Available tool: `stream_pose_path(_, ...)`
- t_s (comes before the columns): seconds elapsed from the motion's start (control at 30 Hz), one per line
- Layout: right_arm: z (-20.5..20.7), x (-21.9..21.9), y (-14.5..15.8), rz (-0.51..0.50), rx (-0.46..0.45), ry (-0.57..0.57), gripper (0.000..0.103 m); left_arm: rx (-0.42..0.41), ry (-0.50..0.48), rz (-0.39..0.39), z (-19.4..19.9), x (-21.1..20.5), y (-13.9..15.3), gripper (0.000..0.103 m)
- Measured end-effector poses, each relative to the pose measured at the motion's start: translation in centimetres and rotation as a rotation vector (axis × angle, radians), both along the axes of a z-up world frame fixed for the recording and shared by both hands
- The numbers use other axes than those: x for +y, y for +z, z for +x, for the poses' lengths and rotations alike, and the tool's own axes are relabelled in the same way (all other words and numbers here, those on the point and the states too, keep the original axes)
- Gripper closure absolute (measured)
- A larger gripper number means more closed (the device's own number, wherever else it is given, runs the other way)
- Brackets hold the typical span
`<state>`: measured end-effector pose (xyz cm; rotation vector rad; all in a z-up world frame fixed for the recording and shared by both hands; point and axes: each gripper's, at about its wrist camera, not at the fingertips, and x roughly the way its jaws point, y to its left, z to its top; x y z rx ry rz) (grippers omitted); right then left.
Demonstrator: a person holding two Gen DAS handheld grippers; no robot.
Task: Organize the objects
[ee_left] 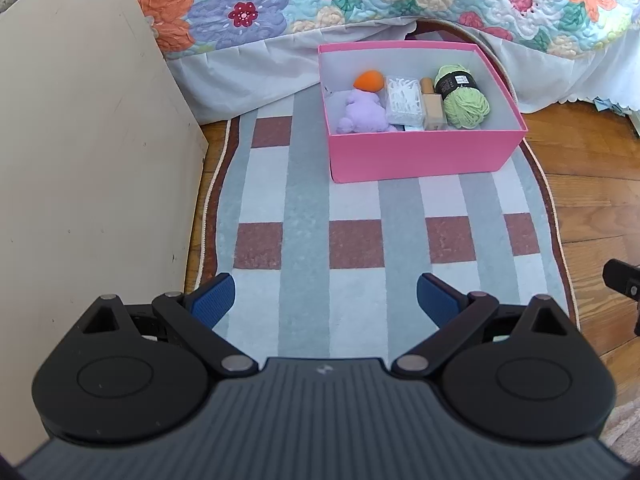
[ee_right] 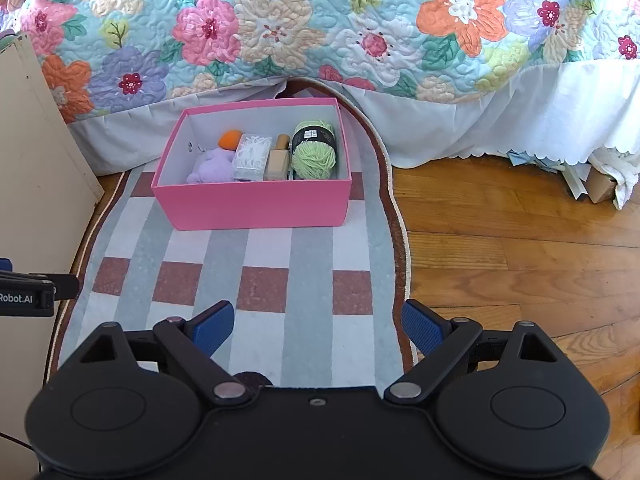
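Lying across the back: floral quilt (ee_right: 280, 32), hanging over checked rug (ee_left: 352, 248) on wood floor. Sitting on rug's far end, just in front of quilt hem: pink box (ee_right: 256, 204), lid off. Resting inside in a row, left to right: purple plush (ee_right: 210, 170) w/ orange sponge (ee_right: 230, 139) behind, clear swab case (ee_right: 251, 157), foundation bottle (ee_right: 277, 162), green yarn ball (ee_right: 314, 152). Hovering near rug's close end, well apart from box: left gripper (ee_left: 326, 300) & right gripper (ee_right: 318, 326), both spread wide, gripping nothing.

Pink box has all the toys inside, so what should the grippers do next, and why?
Probably ease the left gripper forward toward the pink box. Both it and the right gripper are open, holding nothing, and well short of the box on the rug.
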<state>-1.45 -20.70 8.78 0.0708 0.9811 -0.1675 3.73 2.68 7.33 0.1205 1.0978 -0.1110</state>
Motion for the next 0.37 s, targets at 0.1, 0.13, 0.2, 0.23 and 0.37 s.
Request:
stream_pose_path(0.1, -0.03, 0.07, -0.04, -0.001, 0.001, 0.000, 0.010, -0.004, 0.009, 0.000, 0.08, 0.21, 0.07, 0.004)
stream_pose_path(0.13, -0.02, 0.03, -0.08, -0.001, 0.002, 0.000, 0.010, -0.008, 0.010, 0.003, 0.09, 0.24, 0.13, 0.004)
stream_pose_path(0.2, -0.07, 0.04, -0.12, -0.002, 0.004, -0.001, 0.010, -0.012, 0.009, 0.006, 0.06, 0.27, 0.20, 0.003)
stream_pose_path(0.23, -0.09, 0.06, -0.13, -0.003, 0.006, -0.001, 0.010, -0.013, 0.007, 0.007, 0.05, 0.24, 0.22, 0.003)
stream_pose_path(0.37, -0.07, 0.14, -0.24, -0.008, 0.008, 0.002, 0.010, -0.009, 0.000, 0.008, 0.09, 0.18, 0.15, 0.002)
